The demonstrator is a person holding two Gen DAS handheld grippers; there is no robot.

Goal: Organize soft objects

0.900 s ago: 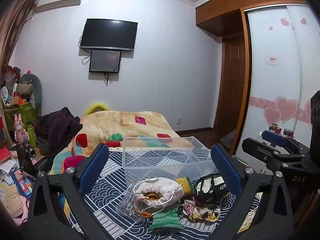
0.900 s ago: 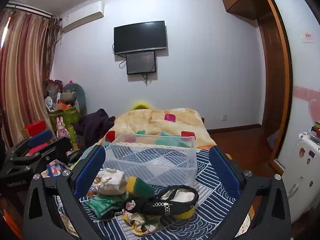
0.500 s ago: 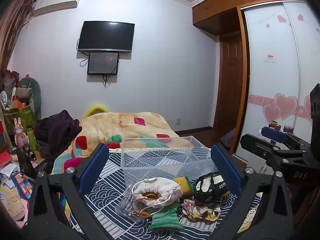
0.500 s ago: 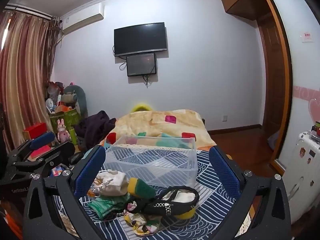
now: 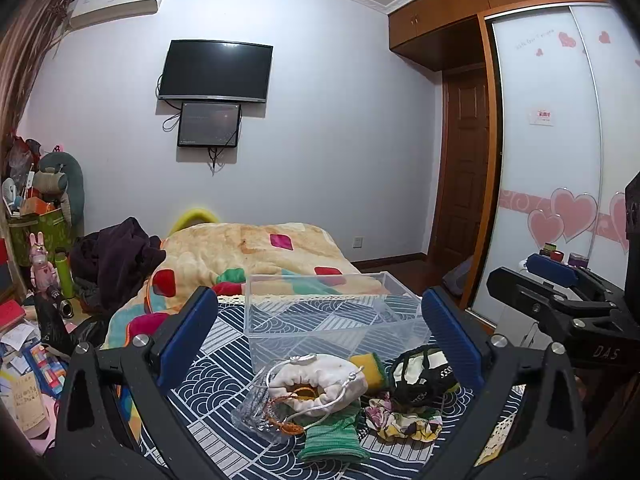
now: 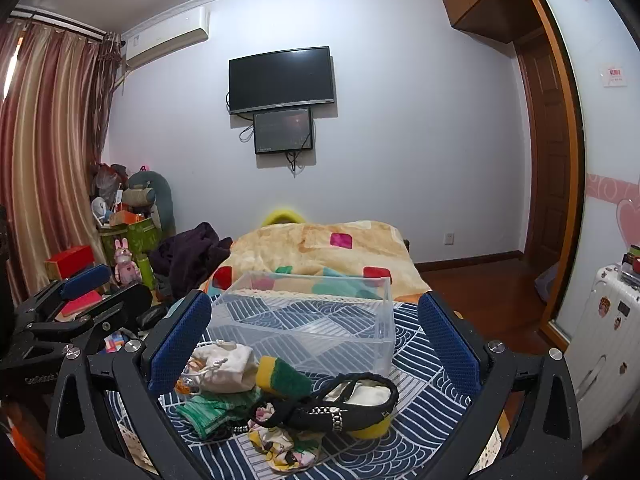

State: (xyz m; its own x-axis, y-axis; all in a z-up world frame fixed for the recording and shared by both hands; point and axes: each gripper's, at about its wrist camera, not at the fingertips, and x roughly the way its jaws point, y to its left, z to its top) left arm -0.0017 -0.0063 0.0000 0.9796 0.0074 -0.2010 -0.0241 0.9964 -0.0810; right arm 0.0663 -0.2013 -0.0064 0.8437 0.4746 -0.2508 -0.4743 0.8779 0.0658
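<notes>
A pile of soft things lies on a navy patterned cloth [image 5: 212, 368]: a white drawstring pouch [image 5: 316, 380], a green knit cloth [image 5: 332, 436], a yellow-green sponge [image 6: 284, 376], a floral scrunchie [image 6: 284, 448] and a black strappy item [image 6: 344, 404]. An empty clear plastic box [image 5: 328, 316] stands just behind the pile; it also shows in the right wrist view [image 6: 308, 320]. My left gripper [image 5: 320, 328] is open and empty above the pile. My right gripper [image 6: 312, 332] is open and empty, to the right of the left one.
A bed with an orange patterned blanket [image 5: 248, 256] lies behind the box. Dark clothes [image 5: 116, 256] and cluttered shelves [image 5: 36, 240] sit at the left. A wardrobe with heart stickers [image 5: 560, 200] and a white suitcase [image 6: 608, 344] stand at the right.
Both views tilt slightly downward and the pile sits a little lower. Both grippers stay open and nothing is picked up.
</notes>
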